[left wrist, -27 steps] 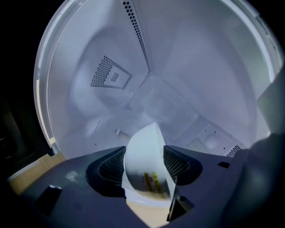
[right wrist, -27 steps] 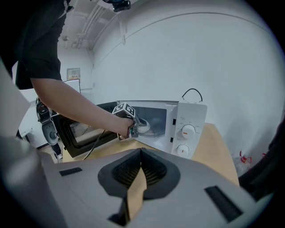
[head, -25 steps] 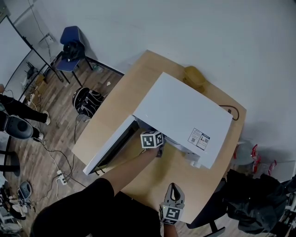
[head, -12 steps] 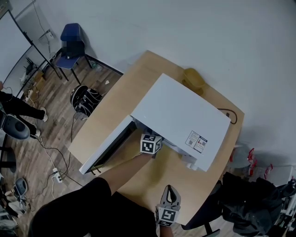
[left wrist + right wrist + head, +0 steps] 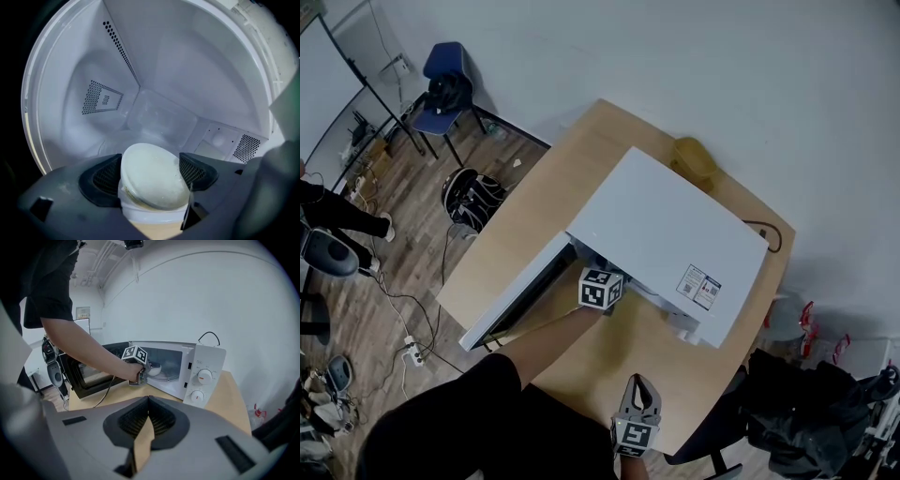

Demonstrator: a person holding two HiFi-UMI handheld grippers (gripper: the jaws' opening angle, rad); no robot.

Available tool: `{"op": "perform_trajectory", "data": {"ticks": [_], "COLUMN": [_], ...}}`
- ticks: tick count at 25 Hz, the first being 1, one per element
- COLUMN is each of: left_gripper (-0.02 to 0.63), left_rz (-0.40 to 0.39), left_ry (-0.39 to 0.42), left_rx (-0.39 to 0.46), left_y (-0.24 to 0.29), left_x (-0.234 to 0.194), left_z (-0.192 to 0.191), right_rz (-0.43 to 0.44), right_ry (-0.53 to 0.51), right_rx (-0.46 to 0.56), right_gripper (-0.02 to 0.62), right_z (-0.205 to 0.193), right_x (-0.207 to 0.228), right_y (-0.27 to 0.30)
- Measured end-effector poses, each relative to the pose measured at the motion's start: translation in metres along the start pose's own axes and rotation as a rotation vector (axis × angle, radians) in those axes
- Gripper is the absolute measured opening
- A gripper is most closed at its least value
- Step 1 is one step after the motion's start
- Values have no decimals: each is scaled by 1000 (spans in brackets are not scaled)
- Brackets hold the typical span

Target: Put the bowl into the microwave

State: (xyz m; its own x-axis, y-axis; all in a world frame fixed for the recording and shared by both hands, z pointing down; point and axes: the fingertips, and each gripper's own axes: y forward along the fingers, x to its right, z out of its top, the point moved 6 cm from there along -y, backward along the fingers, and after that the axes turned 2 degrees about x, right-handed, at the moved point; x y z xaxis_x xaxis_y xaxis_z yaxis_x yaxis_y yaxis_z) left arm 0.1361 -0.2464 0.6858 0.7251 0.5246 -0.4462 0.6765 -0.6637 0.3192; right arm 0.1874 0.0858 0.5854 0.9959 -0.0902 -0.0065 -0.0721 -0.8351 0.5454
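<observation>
While the left tool (image 5: 150,171) reached into the open microwave (image 5: 670,230), its jaws had just been opening and stood wide, with the bowl (image 5: 149,185) between them. The bowl was white, round and glossy, tilted with its pale broad face turned back toward the tool, and a thin tan line ran beneath its rim. The pads (image 5: 105,177) sat just beside its edges. Ahead of the tool lay the white cavity. The right tool (image 5: 148,404), jaws together and empty, hung over the bench (image 5: 553,187), well back from the microwave.
</observation>
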Motion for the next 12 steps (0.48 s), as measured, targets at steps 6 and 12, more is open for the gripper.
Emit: {"op": "perform_trajectory", "data": {"ticks": [6,12], "left_gripper": [364,365], "left_rz": [-44,-80], "left_ry": [-26,-2], "left_rx": [29,14], "left_y": [-5,-15], "left_x": [0,2], "left_z": [-1,-3], "right_rz": [7,17], "right_ry": [5,29], "right_rx": [-3,21], "right_gripper": [60,60], "right_z": [3,17], "right_x": [1,-5], "right_y": [-1,-1]}}
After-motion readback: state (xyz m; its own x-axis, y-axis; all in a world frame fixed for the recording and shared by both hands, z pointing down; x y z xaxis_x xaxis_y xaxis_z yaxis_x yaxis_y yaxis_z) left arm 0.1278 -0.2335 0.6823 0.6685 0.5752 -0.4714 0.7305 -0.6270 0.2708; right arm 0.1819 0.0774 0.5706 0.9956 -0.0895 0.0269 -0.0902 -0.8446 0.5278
